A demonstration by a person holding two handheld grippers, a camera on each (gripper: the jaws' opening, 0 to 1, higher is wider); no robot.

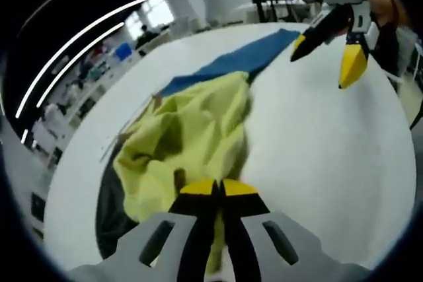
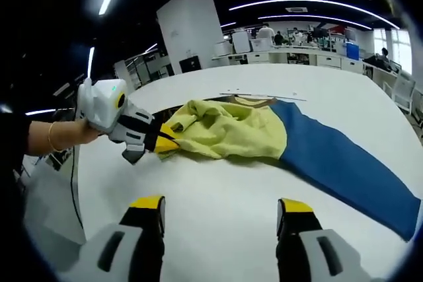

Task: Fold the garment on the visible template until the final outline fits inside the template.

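Garment (image 2: 231, 130): yellow cloth, bunched and rumpled, lying on the white table (image 2: 218, 203) partly over a long blue sheet (image 2: 344, 163), apparently the template, that runs away toward the far right of the right gripper's forward line.

Left gripper (image 1: 218, 188): yellow-tipped jaws brought together, with a fold of the yellow cloth pinched between them. In the left gripper view the cloth rises straight ahead of the tips and slightly to their left, heaped up, with the blue sheet (image 1: 244, 57) showing beyond it. A dark patch (image 1: 109, 209) lies on the table under the near left edge of the heap; I cannot tell what it is. In the right gripper view this same tool (image 2: 165, 142) comes in from the left, held by a hand (image 2: 66, 135) with a bracelet at the wrist, its tips at the left end of the cloth.

Right gripper (image 2: 221, 212): jaws spread wide, nothing between them, over bare white table. The garment sits ahead of it, apart from the tips, with no contact. In the left gripper view the same tool (image 1: 327, 54) appears at upper right, jaws parted, above the table just to the right of the blue sheet's far end.

Background: workbenches, a white pillar (image 2: 192, 28) and ceiling strip lights (image 2: 310, 1) beyond the table.
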